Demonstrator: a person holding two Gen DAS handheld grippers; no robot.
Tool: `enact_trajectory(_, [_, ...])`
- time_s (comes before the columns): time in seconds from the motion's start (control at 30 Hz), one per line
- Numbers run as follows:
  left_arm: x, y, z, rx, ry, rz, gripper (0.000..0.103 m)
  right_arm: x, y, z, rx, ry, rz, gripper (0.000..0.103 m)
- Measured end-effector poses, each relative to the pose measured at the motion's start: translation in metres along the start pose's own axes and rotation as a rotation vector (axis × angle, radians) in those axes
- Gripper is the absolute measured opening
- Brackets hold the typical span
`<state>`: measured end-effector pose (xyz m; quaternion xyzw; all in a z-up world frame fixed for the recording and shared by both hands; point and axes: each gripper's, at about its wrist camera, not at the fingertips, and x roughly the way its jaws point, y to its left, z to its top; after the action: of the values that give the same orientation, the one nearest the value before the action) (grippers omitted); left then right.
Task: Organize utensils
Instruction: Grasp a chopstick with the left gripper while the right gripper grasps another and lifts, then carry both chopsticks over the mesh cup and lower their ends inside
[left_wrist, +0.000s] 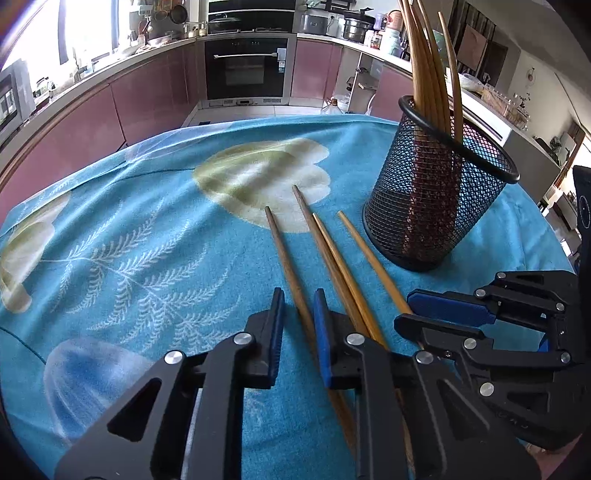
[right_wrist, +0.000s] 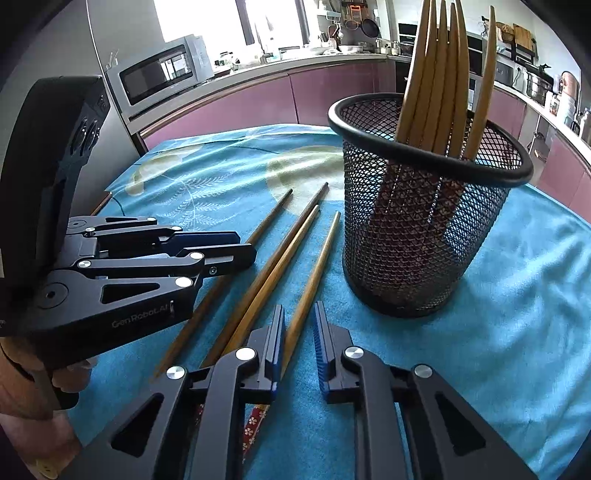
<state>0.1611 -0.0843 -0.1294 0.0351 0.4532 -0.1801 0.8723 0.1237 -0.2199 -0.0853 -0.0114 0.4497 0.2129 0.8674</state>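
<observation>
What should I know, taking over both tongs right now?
Left tongs: shut on the leftmost chopstick, which lies on the blue cloth.
Right tongs: shut on the rightmost chopstick, also lying flat.
Middle pair: loose on the cloth between those two.
Mesh cup: upright, right of the loose ones, several standing chopsticks inside.
Done: those in the cup. Left: four on the cloth, two gripped, none lifted.

Wooden chopsticks (right_wrist: 314, 280), black wire-mesh holder (right_wrist: 417, 236), terry cloth (right_wrist: 498, 332)
</observation>
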Motion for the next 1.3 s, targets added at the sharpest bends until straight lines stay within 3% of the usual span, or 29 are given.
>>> enact_trajectory(0.63, [-0.02, 0.0, -0.01, -0.057, -0.03, -0.013, 0.008, -0.019, -0.008, -0.009, 0.032, -0.01, 0.068, 0.006])
enact_trajectory(0.93, [-0.054, 0.007, -0.01, -0.07, -0.073, -0.086, 0.008, -0.05, -0.01, -0.009, 0.018, -0.067, 0.128, 0.006])
enact_trajectory(1.3, [-0.115, 0.007, -0.003, -0.07, -0.18, -0.203, 0.008, -0.096, -0.02, -0.005, 0.028, -0.179, 0.151, 0.006])
